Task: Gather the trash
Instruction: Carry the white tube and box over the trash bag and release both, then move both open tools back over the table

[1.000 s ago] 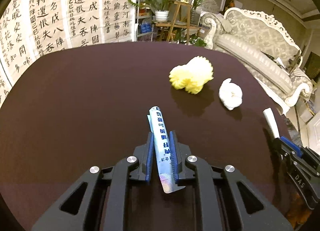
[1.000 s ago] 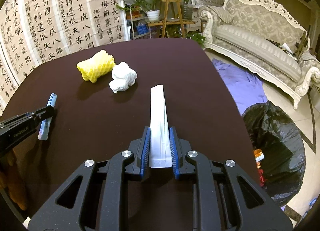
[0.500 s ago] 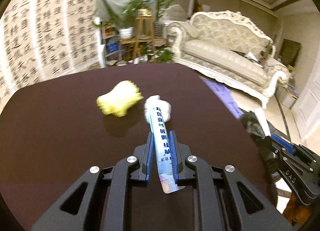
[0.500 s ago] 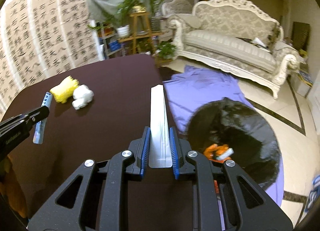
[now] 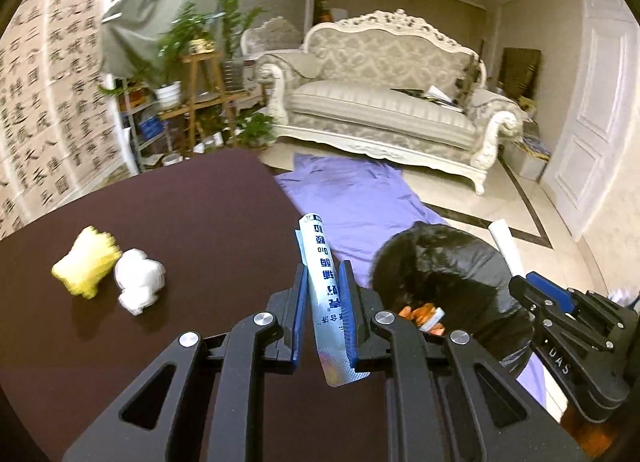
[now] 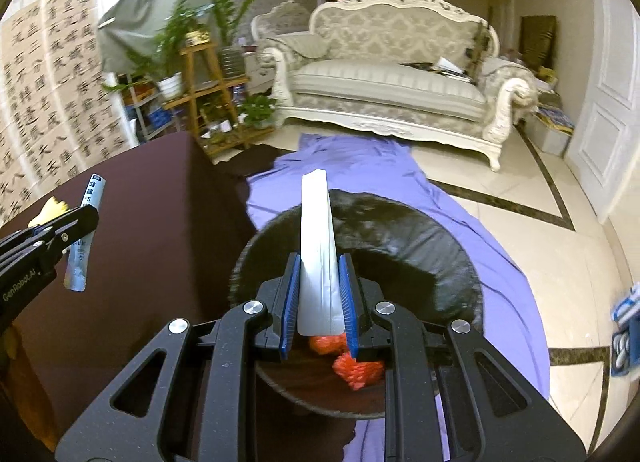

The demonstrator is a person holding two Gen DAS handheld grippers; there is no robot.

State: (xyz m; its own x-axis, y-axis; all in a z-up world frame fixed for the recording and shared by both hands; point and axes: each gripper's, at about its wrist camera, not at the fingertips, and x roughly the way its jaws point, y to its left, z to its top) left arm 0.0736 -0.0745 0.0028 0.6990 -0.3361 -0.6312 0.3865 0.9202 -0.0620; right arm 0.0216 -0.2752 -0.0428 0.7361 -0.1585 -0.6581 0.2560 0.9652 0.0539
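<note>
Trash here is light and flimsy: we hold a printed blue-white wrapper [image 5: 323, 286] pinched near its lower end in our left gripper [image 5: 323, 294], closed on it above the table [image 5: 192, 206] edge. Our right gripper [image 6: 319, 290] is clamped on a plain white wrapper [image 6: 317, 246], poised directly over the black trash bag [image 6: 420, 238] on the floor. Both look thin and slippery, so we grip mid-body. A yellow foam piece [image 5: 86, 262] and white crumpled tissue [image 5: 140, 280] lie on the table, soft and easily squeezed.
</note>
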